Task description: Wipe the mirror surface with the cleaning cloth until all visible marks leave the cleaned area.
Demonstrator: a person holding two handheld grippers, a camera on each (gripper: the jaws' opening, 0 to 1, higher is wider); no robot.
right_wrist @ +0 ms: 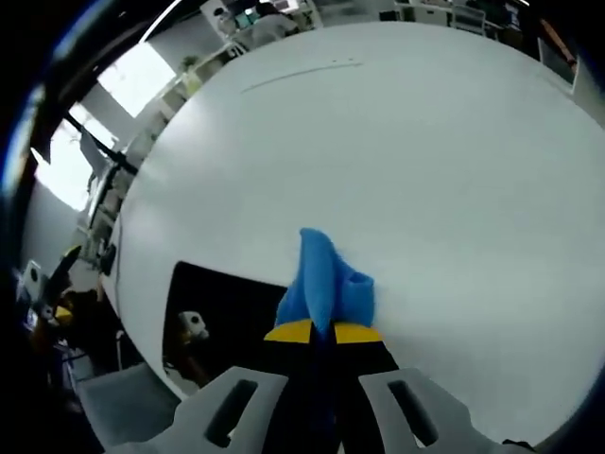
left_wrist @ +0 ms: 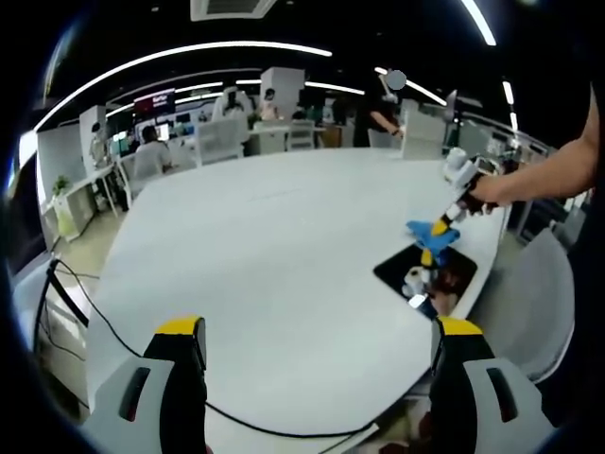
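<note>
A large white table (left_wrist: 274,255) with a rounded edge takes up most of the left gripper view, and a black cable (left_wrist: 104,326) trails over its near edge. Beyond the far edge lies an open office: white desks (left_wrist: 241,137), white chairs (left_wrist: 301,134) and several people (left_wrist: 151,151) seated or standing among them. Long curved light strips (left_wrist: 189,52) cross the dark ceiling, with a square vent (left_wrist: 232,8) above. A grey chair (left_wrist: 534,303) stands just beside the table's right edge. In the right gripper view, bright windows (right_wrist: 66,156) glow beyond the table's left edge.
</note>
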